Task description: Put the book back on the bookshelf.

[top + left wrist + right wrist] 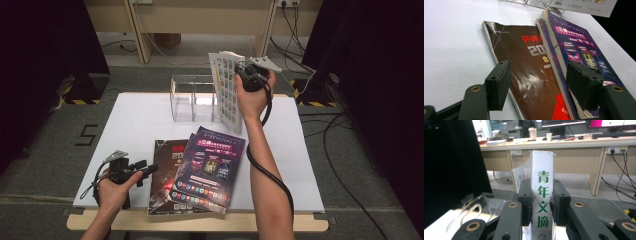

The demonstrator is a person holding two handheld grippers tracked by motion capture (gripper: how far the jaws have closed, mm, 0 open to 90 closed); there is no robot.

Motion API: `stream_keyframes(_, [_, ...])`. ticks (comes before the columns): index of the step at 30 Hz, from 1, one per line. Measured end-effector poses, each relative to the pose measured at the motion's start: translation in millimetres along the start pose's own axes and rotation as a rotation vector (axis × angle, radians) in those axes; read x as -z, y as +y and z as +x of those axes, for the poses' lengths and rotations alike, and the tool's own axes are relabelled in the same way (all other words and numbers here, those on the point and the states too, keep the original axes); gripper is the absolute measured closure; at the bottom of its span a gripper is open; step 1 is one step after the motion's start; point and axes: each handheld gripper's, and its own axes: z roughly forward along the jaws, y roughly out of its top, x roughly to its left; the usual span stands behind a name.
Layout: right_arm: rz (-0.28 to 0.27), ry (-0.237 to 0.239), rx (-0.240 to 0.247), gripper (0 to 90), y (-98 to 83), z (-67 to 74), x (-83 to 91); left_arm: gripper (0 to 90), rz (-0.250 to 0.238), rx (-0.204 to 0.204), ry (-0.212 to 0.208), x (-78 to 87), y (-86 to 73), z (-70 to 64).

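Clamping the white-spined magazine [227, 90] above the clear acrylic rack [192, 97], the right gripper [248, 76] risks snagging a divider; the left gripper [142, 167] rests open beside the brown magazine [165, 175].

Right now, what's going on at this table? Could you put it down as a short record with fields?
Surface: white table
Right tool: shut on the spine of a white magazine, held upright above the table's far side
Left tool: open, low by the near stack, holding nothing
Clear acrylic rack: stands at the far edge, beside the lifted magazine
Lying flat: purple magazine on top, overlapping a dark brown magazine
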Motion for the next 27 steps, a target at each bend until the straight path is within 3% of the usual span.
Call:
stream_keyframes(7, [0.020, 0.021, 0.041, 73.3, -14.2, -4.9, 27.9, 36.0, -0.002, 0.004, 0.001, 0.5, 0.3, -0.7])
stream_keyframes(13, [0.027, 0.018, 0.044, 72.9, -24.6, -8.1, 45.4, 36.0, -0.001, 0.001, 0.001, 0.4, -0.3, -1.5])
stream_keyframes(27, [0.039, 0.001, 0.036, 70.1, -41.3, -10.7, 66.2, 35.9, -0.010, 0.000, 0.001, 1.1, 0.5, -3.3])
